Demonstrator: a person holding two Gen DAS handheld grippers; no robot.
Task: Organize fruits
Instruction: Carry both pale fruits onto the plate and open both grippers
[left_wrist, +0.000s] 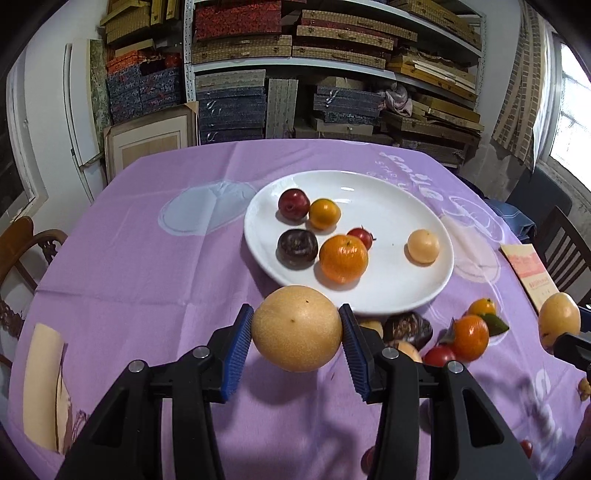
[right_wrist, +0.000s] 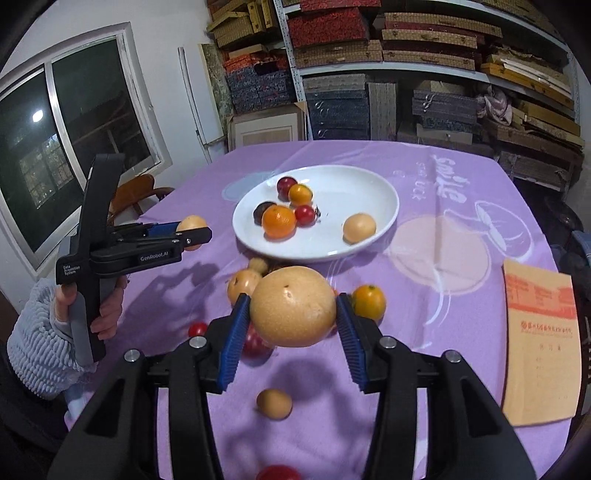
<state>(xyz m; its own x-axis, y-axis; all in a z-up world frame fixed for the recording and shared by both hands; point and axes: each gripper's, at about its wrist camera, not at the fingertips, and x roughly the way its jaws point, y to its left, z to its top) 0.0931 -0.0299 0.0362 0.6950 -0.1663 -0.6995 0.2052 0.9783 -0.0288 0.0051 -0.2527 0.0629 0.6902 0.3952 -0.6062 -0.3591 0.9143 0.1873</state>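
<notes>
A white plate (left_wrist: 388, 295) sits mid-table on the purple cloth and holds several fruits: a large orange (left_wrist: 343, 258), a small orange (left_wrist: 324, 213), two dark plums, a red cherry tomato and a pale round fruit (left_wrist: 423, 246). My left gripper (left_wrist: 297, 328) is shut on a large tan pear (left_wrist: 297, 328), held above the cloth just before the plate's near rim. My right gripper (right_wrist: 293, 308) is shut on a second tan pear (right_wrist: 293, 306), above loose fruits near the plate (right_wrist: 332, 254). The left gripper also shows in the right wrist view (right_wrist: 192, 230).
Loose fruits lie on the cloth by the plate's near edge: oranges (left_wrist: 470, 336), a dark plum (left_wrist: 406, 328), red tomatoes (right_wrist: 198, 329), small tan fruits (right_wrist: 274, 403). A tan booklet (right_wrist: 537, 347) lies at the right. Shelves of boxes stand behind; chairs flank the table.
</notes>
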